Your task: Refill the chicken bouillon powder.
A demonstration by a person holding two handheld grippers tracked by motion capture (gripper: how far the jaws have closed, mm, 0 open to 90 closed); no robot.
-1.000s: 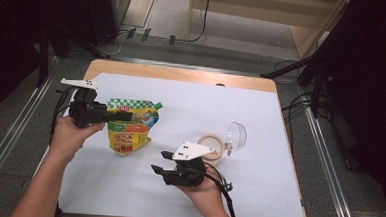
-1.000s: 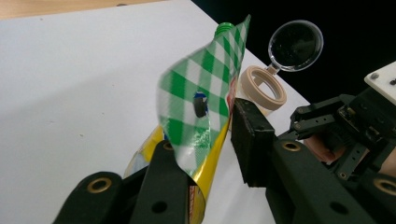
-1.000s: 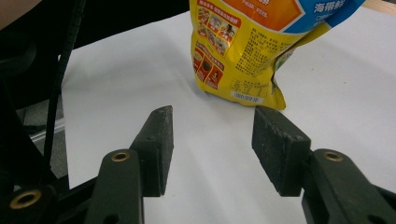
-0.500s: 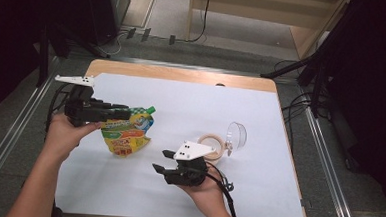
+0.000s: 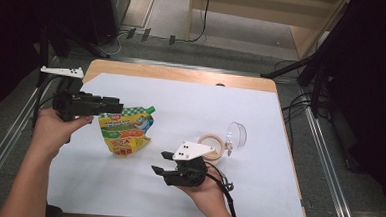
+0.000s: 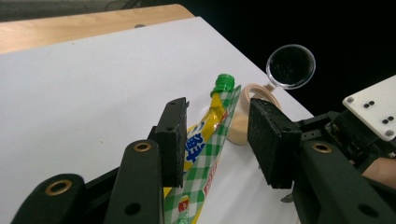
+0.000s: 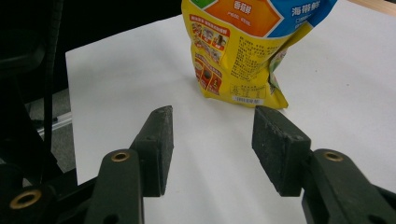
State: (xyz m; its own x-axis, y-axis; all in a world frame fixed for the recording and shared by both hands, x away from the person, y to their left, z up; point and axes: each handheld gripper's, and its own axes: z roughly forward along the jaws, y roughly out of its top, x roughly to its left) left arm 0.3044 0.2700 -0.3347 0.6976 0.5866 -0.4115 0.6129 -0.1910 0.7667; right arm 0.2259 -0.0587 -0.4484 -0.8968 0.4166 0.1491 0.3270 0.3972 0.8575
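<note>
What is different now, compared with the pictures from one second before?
The left claw has just been opening and rose a little; the yellow pouch sits between its jaws, no longer squeezed, and has shifted slightly. The right claw, the tape roll and the clear lid stayed in place.

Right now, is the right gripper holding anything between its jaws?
No, the right gripper stands open with bare white table between its jaws, and the yellow pouch stands farther ahead.

Wooden table [image 5: 183, 74] under white sheet [image 5: 190, 113]; on sheet: yellow spouted pouch [image 5: 125, 132], tape roll [image 5: 213, 144], clear round lid [image 5: 236, 134].
</note>
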